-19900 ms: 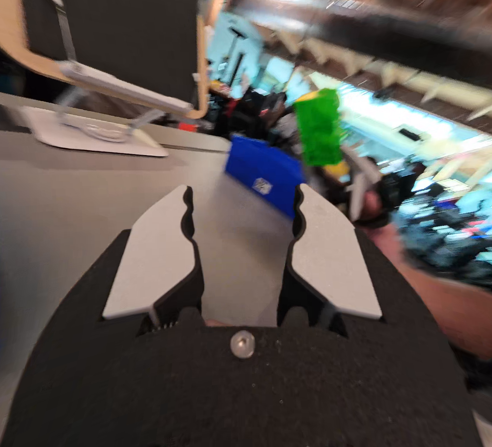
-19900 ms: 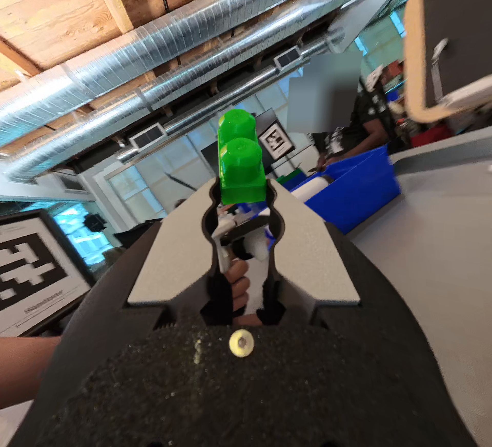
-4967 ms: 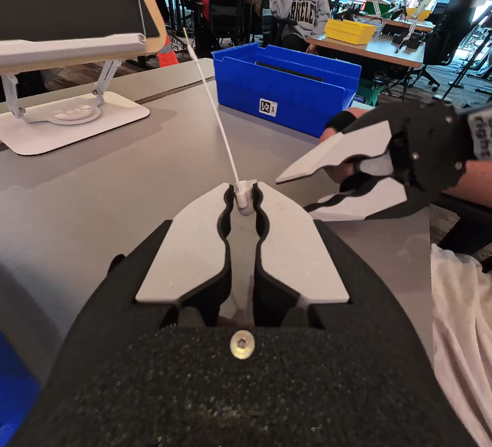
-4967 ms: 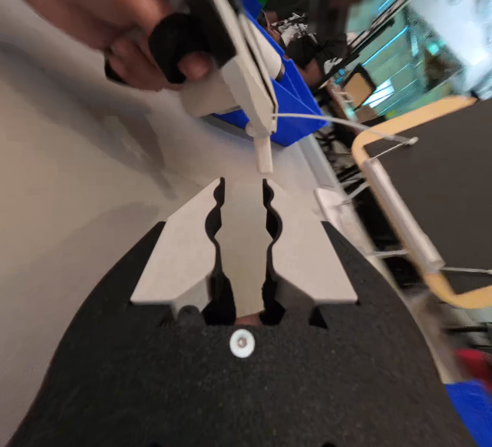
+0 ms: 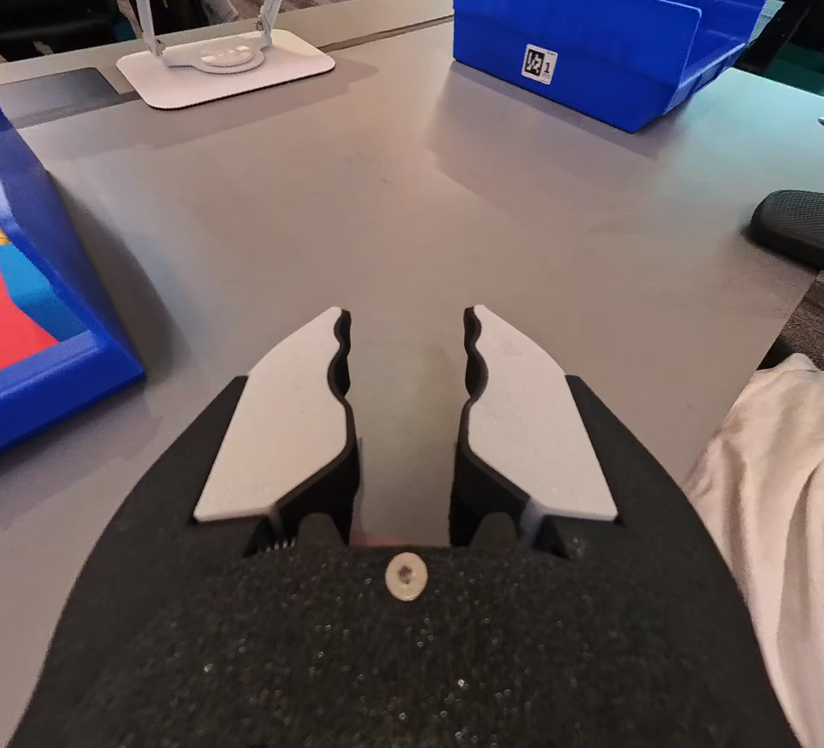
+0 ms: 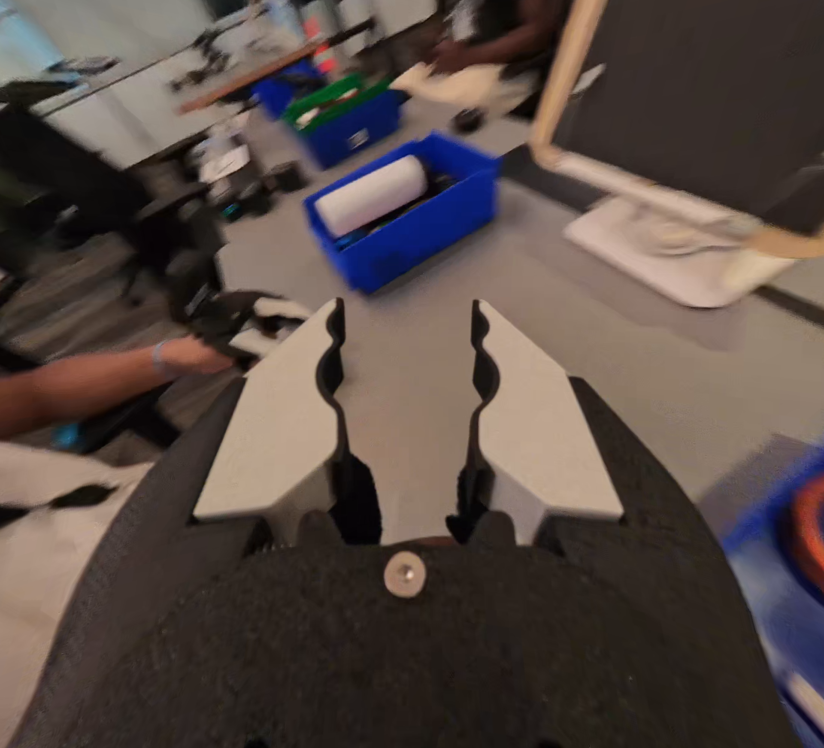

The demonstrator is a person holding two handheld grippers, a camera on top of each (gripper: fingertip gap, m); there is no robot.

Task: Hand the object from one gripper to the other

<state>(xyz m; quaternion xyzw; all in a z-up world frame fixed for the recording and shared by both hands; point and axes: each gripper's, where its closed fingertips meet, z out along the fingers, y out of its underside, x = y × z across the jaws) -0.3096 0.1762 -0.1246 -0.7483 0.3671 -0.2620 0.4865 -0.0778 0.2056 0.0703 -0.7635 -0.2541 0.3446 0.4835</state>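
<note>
Surface [image 5: 401, 214]: grey, bare ahead of both hand-held grippers.
Blue bin, far [image 5: 593, 26]: ahead and right of left hand-held gripper; sticker on front wall.
Blue bin, near [image 5: 58, 325]: just left of left hand-held gripper; red and blue contents.
Blue bin with white roll [image 6: 414, 227]: ahead of right hand-held gripper; blurred.
White stand [image 5: 223, 66]: ahead-left.
Left hand-held gripper [image 5: 406, 316]: released, jaws apart, nothing between.
Right hand-held gripper [image 6: 408, 307]: released, empty.
Object: not visible in either view.
</note>
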